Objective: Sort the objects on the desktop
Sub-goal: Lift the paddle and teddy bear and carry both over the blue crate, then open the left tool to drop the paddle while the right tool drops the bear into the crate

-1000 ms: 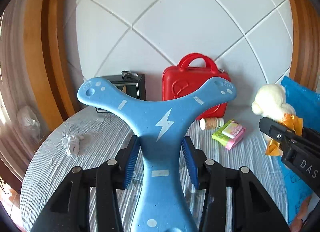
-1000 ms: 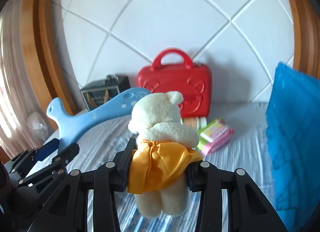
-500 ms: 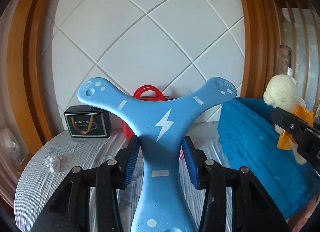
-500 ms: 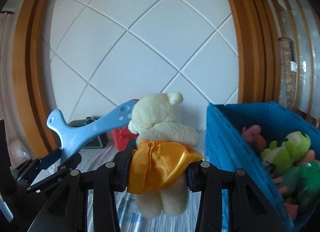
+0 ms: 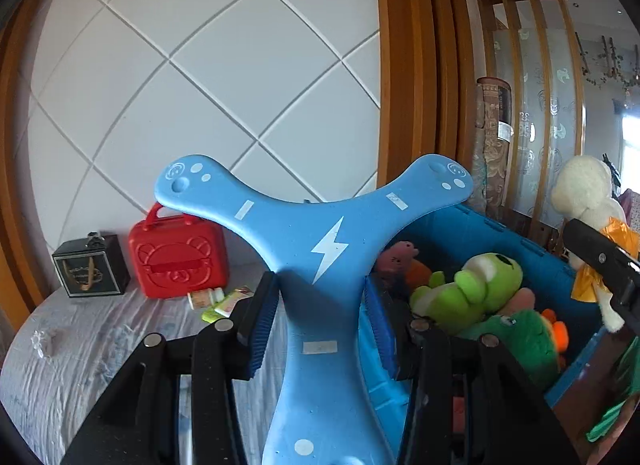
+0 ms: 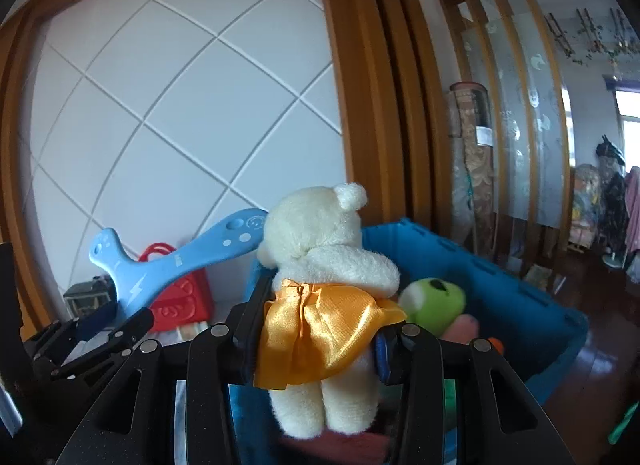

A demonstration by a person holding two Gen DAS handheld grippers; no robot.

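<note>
My left gripper (image 5: pixel 320 325) is shut on the stem of a blue three-armed foam boomerang (image 5: pixel 320 241) with a white lightning bolt, held up over the near edge of a blue crate (image 5: pixel 484 233). My right gripper (image 6: pixel 316 329) is shut on a white plush bear (image 6: pixel 320 233) in an orange satin skirt, held over the same blue crate (image 6: pixel 460 261). The bear (image 5: pixel 580 193) and the right gripper show at the right edge of the left wrist view. The boomerang (image 6: pixel 168 265) and left gripper (image 6: pixel 92 333) show at the left of the right wrist view.
The crate holds a green frog plush (image 5: pixel 476 285), a pink plush (image 5: pixel 400 253) and other soft toys. On the grey-clothed table (image 5: pixel 80 353) stand a red case (image 5: pixel 180 261), a black box (image 5: pixel 90 271), small packets (image 5: pixel 220 301) and a crumpled tissue (image 5: pixel 46 343). White quilted wall behind.
Both grippers have swung right and upward with their toys, from above the table to over the blue crate. The red case and black box have slid left in view. Both grips are unchanged.
</note>
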